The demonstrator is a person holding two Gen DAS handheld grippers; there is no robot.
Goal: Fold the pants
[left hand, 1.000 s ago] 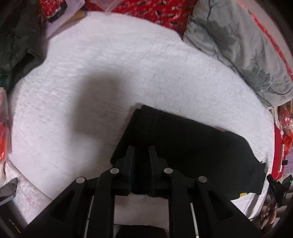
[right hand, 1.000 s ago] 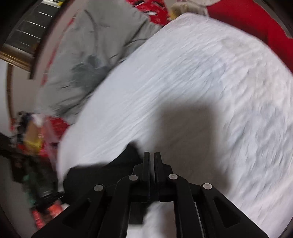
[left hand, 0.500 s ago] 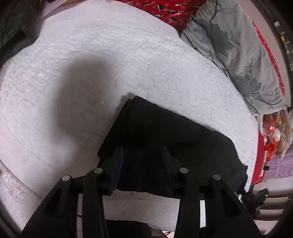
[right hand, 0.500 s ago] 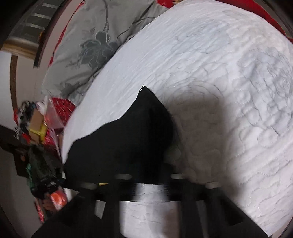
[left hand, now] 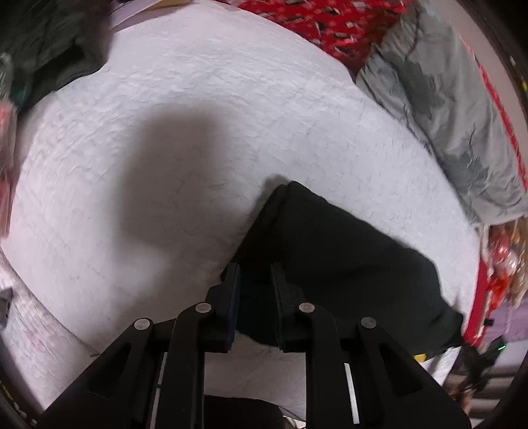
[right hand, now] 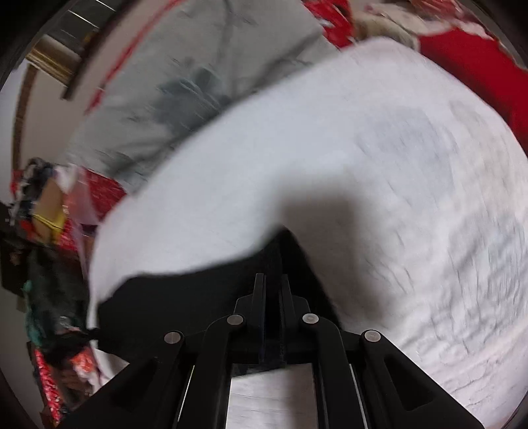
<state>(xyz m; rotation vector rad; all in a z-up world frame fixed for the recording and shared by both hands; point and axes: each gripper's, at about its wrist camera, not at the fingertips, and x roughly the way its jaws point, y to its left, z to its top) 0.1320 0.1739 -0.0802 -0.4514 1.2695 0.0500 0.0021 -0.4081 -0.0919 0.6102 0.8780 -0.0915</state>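
The black pants (left hand: 340, 260) lie folded in a thick bundle on the white quilted bed (left hand: 198, 109), near its front edge. My left gripper (left hand: 254, 280) is narrowed on the near left corner of the bundle, black cloth between its fingers. In the blurred right wrist view the pants (right hand: 184, 310) spread to the left, and my right gripper (right hand: 273, 287) is shut on their near corner.
A grey flowered pillow (left hand: 439, 102) lies at the bed's far right, with red patterned bedding (left hand: 323, 19) behind it. A dark green garment (left hand: 39, 49) lies at the far left. Cluttered bags (right hand: 43, 211) stand beside the bed.
Both grippers were open half a second ago and have closed on the pants' near edge. The right wrist view has swung and blurred.
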